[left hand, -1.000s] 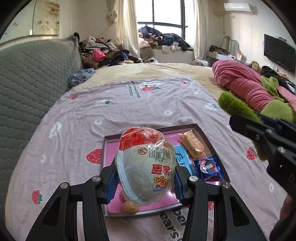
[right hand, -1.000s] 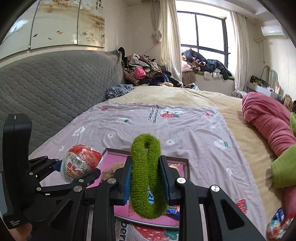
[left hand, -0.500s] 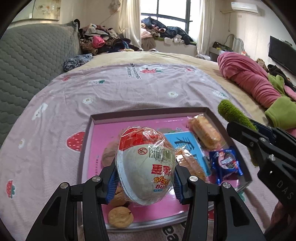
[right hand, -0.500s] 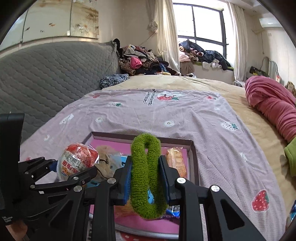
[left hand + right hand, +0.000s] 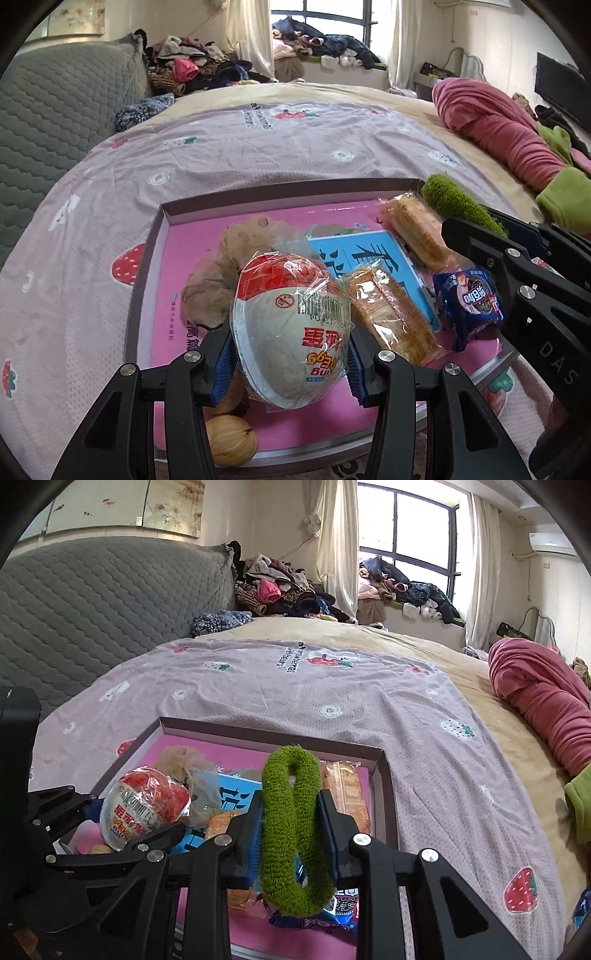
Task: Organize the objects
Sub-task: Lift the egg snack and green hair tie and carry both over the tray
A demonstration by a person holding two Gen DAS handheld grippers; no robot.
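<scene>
My left gripper [image 5: 291, 363] is shut on a wrapped red-and-white egg snack [image 5: 291, 328] and holds it above the pink tray [image 5: 147, 258]. The egg also shows in the right wrist view [image 5: 142, 810]. My right gripper [image 5: 291, 834] is shut on a green fuzzy ring [image 5: 293, 827] over the tray's right part [image 5: 384, 775]; the ring also shows in the left wrist view [image 5: 458, 205]. In the tray lie wrapped biscuits [image 5: 391, 314], a blue packet [image 5: 469, 302], a blue card [image 5: 369, 258], a tan plush [image 5: 221, 280] and walnuts [image 5: 229, 445].
The tray sits on a lilac strawberry-print sheet [image 5: 258, 147] over a bed. A grey quilted headboard [image 5: 92, 609] is to the left. A pink rolled blanket [image 5: 546, 698] and green cloth [image 5: 565, 192] lie to the right. Piled clothes [image 5: 280, 587] lie far back.
Both grippers have moved forward and lower over the tray, which now fills more of both views. Both still hold the same objects.
</scene>
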